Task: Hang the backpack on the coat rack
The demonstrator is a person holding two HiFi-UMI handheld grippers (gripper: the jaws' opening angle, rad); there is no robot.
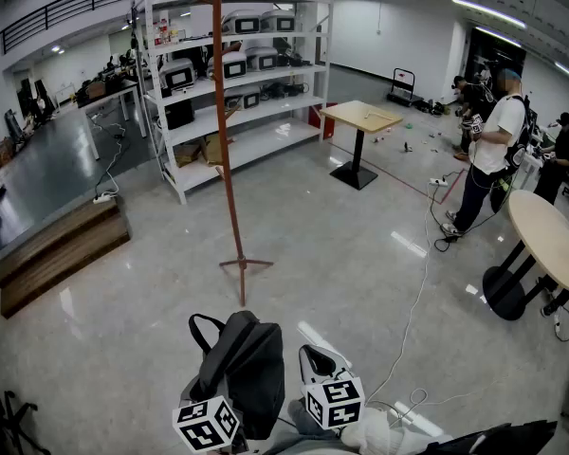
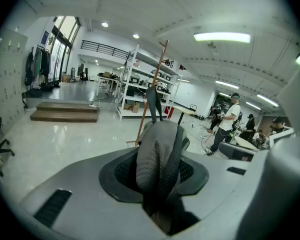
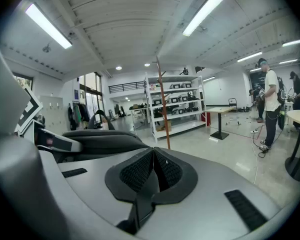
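Note:
The dark grey backpack [image 1: 244,366] hangs low in front of me, its carry loop [image 1: 202,328] sticking out to the left. My left gripper [image 2: 160,173] is shut on a padded mesh strap [image 2: 159,154] of the backpack; in the head view only its marker cube [image 1: 207,425] shows below the bag. Just right of the bag, my right gripper [image 1: 313,358] has its pads [image 3: 140,173] pressed together with nothing between them. The backpack [image 3: 97,140] lies to the left in the right gripper view. The wooden coat rack [image 1: 228,150] stands a few steps ahead, its pegs bare.
White shelving [image 1: 247,74] with boxes stands behind the rack. A square table [image 1: 360,119] and a round table [image 1: 548,237] are on the right, near a standing person [image 1: 488,150]. A white cable [image 1: 412,301] runs over the floor. Wooden steps [image 1: 62,249] lie at left.

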